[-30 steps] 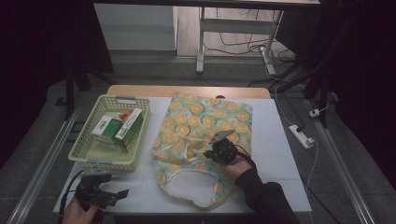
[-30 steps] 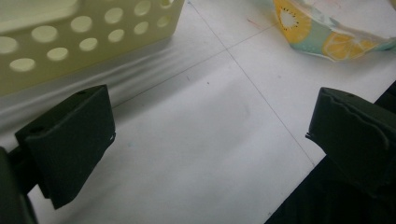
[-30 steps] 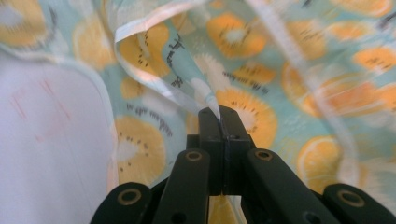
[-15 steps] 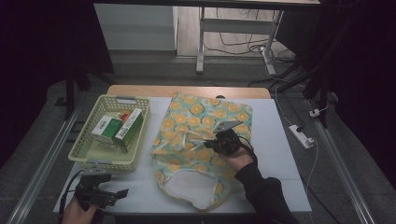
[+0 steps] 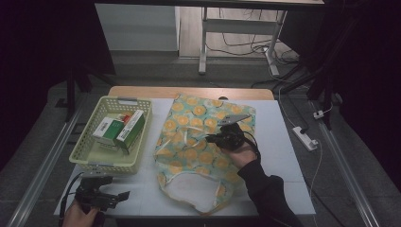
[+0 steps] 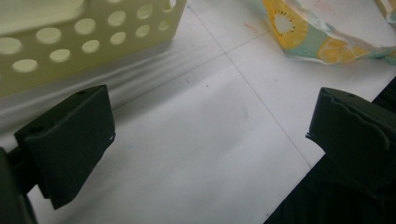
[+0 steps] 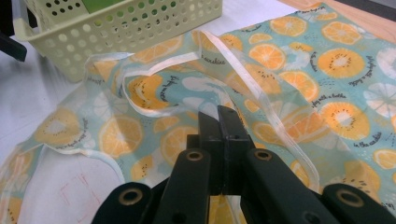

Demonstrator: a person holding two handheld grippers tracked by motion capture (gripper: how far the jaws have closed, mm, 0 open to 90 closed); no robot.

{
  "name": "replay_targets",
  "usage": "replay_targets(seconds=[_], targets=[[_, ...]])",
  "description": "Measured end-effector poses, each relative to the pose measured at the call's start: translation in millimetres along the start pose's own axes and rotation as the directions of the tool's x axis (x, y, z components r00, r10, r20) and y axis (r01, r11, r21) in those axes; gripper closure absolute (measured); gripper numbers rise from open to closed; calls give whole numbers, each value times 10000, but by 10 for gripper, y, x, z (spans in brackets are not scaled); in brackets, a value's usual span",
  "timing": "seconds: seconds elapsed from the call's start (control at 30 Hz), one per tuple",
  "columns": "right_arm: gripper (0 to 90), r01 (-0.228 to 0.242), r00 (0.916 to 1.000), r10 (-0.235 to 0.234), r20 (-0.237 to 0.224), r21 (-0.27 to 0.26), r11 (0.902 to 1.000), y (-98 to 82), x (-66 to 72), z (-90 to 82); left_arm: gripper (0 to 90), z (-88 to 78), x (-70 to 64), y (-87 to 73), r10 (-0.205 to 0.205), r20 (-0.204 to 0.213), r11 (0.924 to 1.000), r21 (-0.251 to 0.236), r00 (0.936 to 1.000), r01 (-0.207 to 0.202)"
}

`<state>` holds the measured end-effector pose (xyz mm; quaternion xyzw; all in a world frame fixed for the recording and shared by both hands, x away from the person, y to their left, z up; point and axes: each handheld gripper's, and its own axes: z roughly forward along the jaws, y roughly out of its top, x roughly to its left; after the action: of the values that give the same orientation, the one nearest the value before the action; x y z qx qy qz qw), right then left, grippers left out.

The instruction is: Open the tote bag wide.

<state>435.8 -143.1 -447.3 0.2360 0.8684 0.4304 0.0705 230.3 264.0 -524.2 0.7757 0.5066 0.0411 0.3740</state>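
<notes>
Bag (image 5: 198, 142) (one, fruit-print) pinched in right tongs (image 5: 213, 138); left tongs (image 5: 120, 196) wide; two boxes (image 5: 118, 130) in basket (image 5: 90, 158).

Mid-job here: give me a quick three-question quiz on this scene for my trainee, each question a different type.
1. True or false: the right gripper has its jaws shut on the fruit-print bag.
2. Multiple choice: what lies in the basket? A) green and white boxes B) oranges C) a cable
3. Fill in: the left gripper has its jaws ____ above the white table, with nothing between them.

Key: 1 true; the jaws pinch a fold of the bag's upper layer. 2 A; the boxes lie inside. 3 open.
</notes>
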Motion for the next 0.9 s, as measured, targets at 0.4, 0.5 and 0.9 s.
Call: replay_targets(seconds=[0.4,0.5,0.9], targets=[[896,-16,9999,14,-105,-228,9997,142,-29,-92,5,-3,9,0,-57,51,10000,-46,10000,58],[896,-13,10000,11,-78,-309,9995,175,-25,-114,4,-5,9,-2,-63,47,10000,-58,10000,63],[896,40,9999,-35,105,-506,9987,270,-31,-172,0,-16,15,-7,-177,-28,9997,-161,9998,177]])
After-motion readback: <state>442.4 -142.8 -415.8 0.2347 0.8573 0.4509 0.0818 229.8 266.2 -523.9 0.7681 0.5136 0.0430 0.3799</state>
